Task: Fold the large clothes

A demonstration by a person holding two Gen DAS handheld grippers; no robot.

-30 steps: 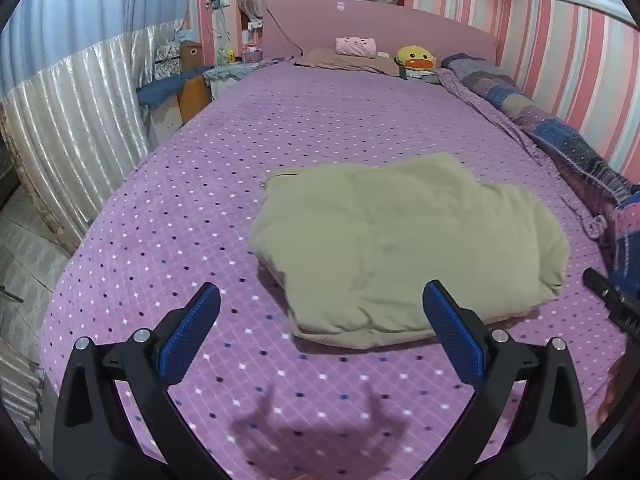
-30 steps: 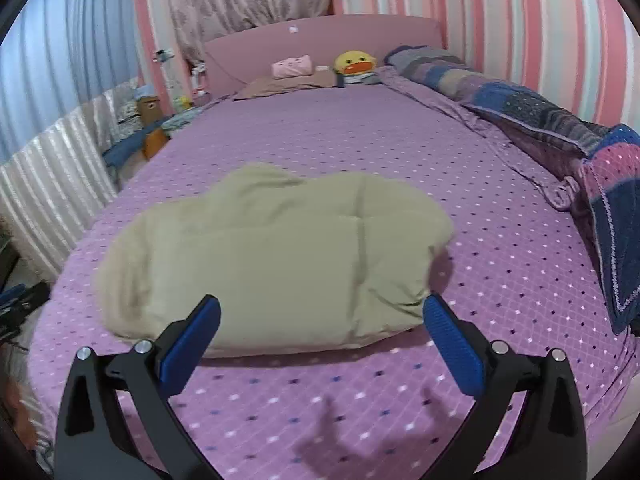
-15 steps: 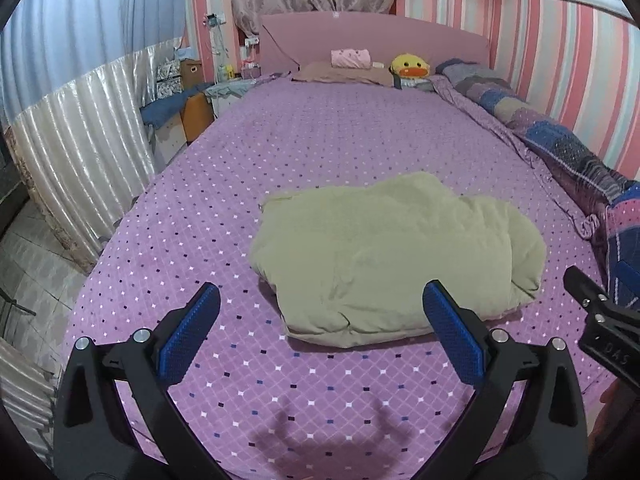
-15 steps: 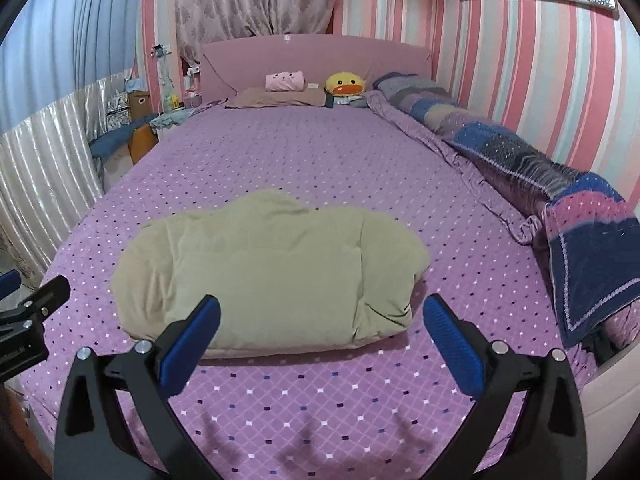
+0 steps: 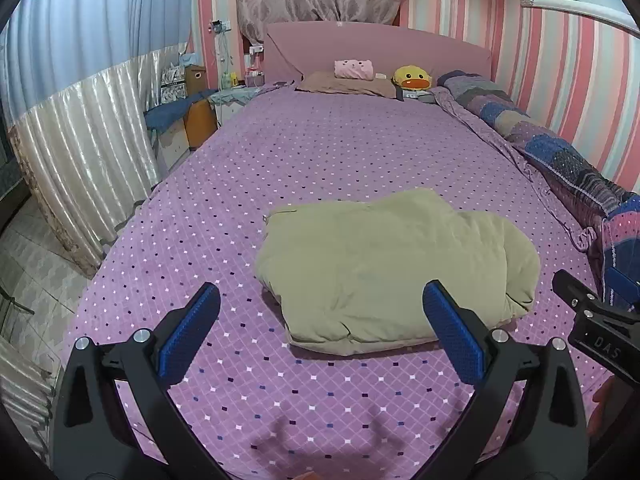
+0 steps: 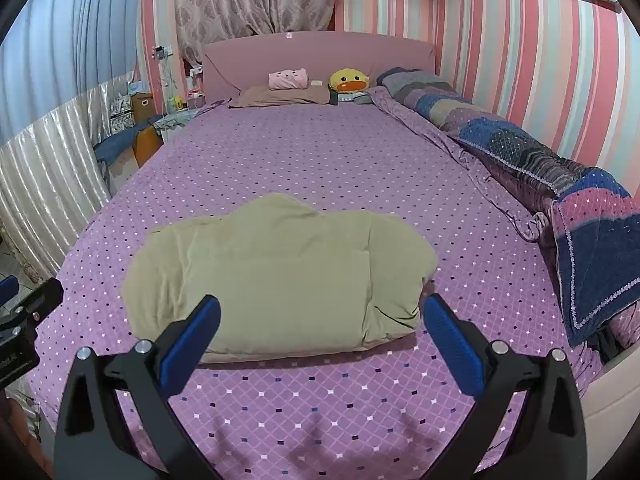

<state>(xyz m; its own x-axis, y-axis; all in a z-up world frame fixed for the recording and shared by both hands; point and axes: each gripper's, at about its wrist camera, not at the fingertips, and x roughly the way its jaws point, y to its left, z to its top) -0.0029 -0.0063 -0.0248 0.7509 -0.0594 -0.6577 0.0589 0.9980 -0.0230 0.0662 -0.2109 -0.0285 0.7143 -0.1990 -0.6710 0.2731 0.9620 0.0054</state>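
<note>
A beige padded garment (image 5: 396, 268) lies folded into a thick bundle on the purple dotted bedspread (image 5: 320, 152); it also shows in the right wrist view (image 6: 280, 272). My left gripper (image 5: 320, 332) is open and empty, held above the bed's near edge, short of the bundle's front left. My right gripper (image 6: 320, 332) is open and empty, held short of the bundle's front right. The right gripper's body (image 5: 592, 336) shows at the right edge of the left wrist view. The left gripper's body (image 6: 24, 320) shows at the left edge of the right wrist view.
A rolled patchwork quilt (image 6: 520, 160) runs along the bed's right side by the striped wall. A pillow (image 5: 348, 84), a pink plush (image 5: 354, 69) and a yellow duck plush (image 5: 412, 78) sit at the headboard. Curtains (image 5: 80, 152) and a cluttered nightstand (image 5: 192, 112) stand left of the bed.
Both grippers have pulled back and up from the bundle, so it looks smaller and farther. The bundle has not moved. Both grippers stay open.
</note>
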